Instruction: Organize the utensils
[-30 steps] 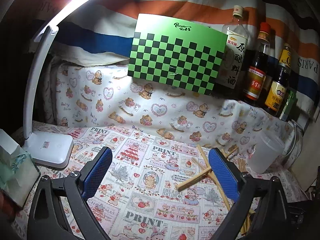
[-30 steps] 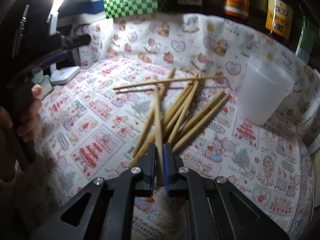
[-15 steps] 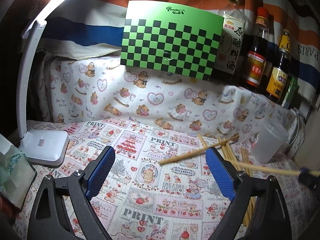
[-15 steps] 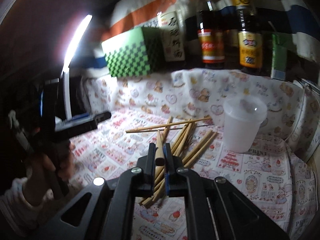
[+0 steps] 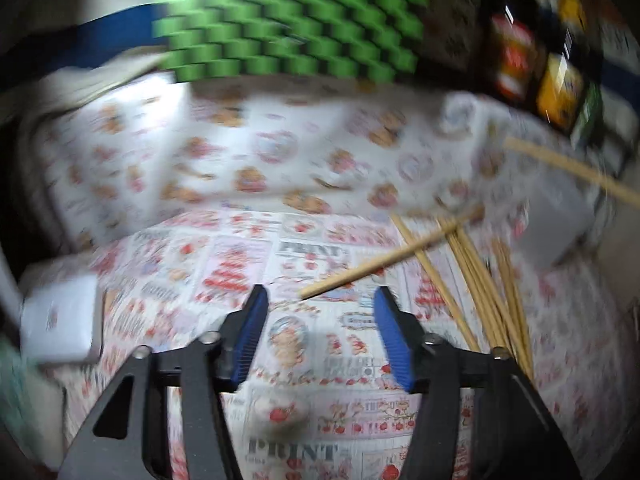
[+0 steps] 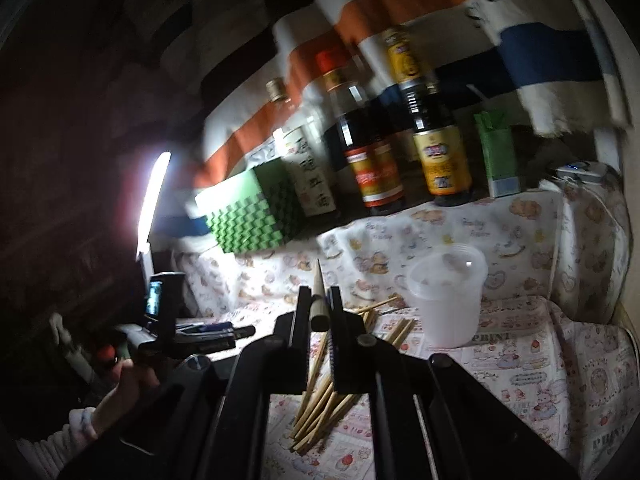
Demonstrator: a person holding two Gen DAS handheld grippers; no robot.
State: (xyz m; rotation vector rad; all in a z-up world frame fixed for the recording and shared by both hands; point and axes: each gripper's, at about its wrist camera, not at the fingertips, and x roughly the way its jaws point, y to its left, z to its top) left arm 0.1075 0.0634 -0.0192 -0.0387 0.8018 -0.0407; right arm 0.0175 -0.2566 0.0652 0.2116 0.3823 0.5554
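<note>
Room: dim corner, a striped orange, white and blue cloth (image 6: 400, 12) hanging across the top of the right wrist frame, lit by a white strip lamp (image 6: 154, 196) at left.
Desk: covered in a printed cartoon tablecloth (image 5: 312, 432), which also runs up the back ledge.
Ledge: dark glass sauce bottles (image 6: 436, 136) and a green checkered board (image 5: 288, 20) stand at the back, clear of the work.
Cup: translucent white plastic cup (image 6: 448, 296), right of centre, upright and mouth-up, likely the target.
Chopsticks: loose pale wooden chopsticks (image 5: 476, 276) piled at right of the left wrist frame.
Right claw (image 6: 320, 304): clamped on one wooden chopstick (image 6: 319, 284), raised above the pile.
Left claw (image 5: 320, 320): closing, nothing between the jaws, just short of a stray chopstick tip (image 5: 360, 276).
</note>
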